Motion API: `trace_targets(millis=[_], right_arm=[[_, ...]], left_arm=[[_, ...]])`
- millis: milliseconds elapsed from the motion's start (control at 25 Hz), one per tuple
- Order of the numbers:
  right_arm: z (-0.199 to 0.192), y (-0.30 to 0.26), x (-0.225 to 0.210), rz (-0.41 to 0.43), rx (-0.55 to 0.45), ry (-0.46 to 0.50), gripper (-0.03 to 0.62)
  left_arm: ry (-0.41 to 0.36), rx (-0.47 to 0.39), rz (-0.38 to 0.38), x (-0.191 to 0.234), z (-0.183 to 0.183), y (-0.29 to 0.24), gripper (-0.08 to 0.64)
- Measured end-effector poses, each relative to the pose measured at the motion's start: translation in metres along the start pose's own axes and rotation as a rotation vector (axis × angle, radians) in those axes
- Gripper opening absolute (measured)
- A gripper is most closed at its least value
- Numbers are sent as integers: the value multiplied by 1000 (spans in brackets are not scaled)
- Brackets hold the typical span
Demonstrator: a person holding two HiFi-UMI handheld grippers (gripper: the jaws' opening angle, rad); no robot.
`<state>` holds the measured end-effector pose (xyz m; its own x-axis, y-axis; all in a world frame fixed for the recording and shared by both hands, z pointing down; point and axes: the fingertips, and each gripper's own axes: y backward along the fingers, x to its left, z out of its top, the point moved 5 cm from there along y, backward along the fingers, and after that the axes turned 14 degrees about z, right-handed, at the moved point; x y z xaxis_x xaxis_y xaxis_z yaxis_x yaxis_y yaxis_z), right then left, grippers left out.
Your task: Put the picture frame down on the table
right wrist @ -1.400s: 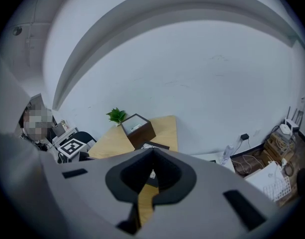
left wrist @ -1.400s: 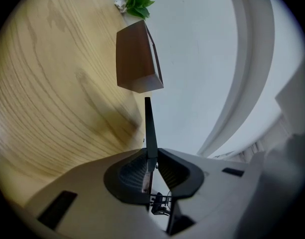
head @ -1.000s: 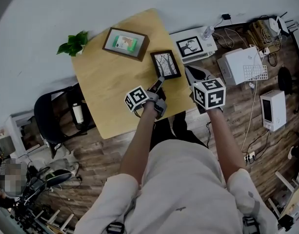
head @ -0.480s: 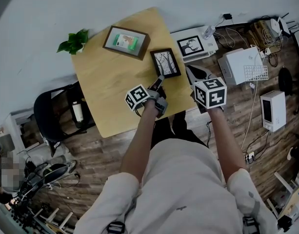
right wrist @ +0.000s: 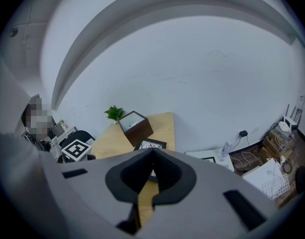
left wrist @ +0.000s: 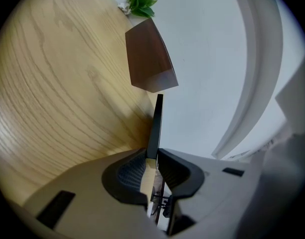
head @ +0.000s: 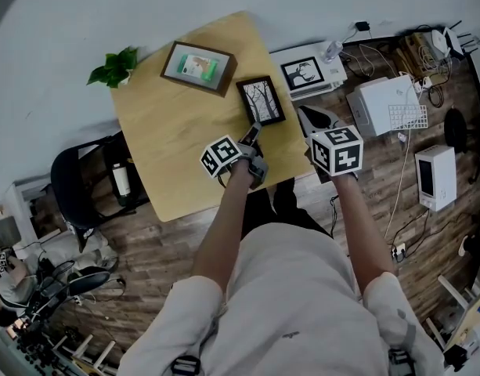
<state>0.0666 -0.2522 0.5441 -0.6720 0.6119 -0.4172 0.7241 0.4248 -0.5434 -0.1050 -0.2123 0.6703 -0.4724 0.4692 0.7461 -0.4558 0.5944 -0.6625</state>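
Left gripper (left wrist: pixel 154 158): I saw its fingers (left wrist: pixel 127 171) closed to a narrow gap on the near edge of the picture frame (left wrist: pixel 156 123), with the pads pressing on both faces.
Picture frame: it was small and black, with a picture of bare trees. From the head view it sat over the right part of the worktop (head: pixel 169 147), close to the right edge. I could not tell whether it lay fully flat.
Right gripper (right wrist: pixel 152 158): its fingers were closed together at the tips and I saw nothing between them. It was to the right of the left gripper, apart from the picture frame.
Brown frame (head: pixel 199 66): it was larger, at the far side of the worktop and apart from the picture frame.
Plant (head: pixel 110 69): it stood at the far left corner, near the brown frame.
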Motion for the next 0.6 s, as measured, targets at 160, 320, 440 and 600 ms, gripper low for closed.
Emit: trace_targets(millis=[160,320,440,600], right_arm=[[-1,2,-2,-3,0,-1,-2],[-2,3,-4,-3,2,0,-2],[-3,4,-5,-1,4,1,-2],[-2,3,-6,1,9,2,-2]], left_arm=[[-13,1,15,4,-2,-2,71],[-21,-6,33,7,-3,-4,71],[-49,-9,65,10,-4,-5,71],[-81,-13,107,14,-4,-5,72]])
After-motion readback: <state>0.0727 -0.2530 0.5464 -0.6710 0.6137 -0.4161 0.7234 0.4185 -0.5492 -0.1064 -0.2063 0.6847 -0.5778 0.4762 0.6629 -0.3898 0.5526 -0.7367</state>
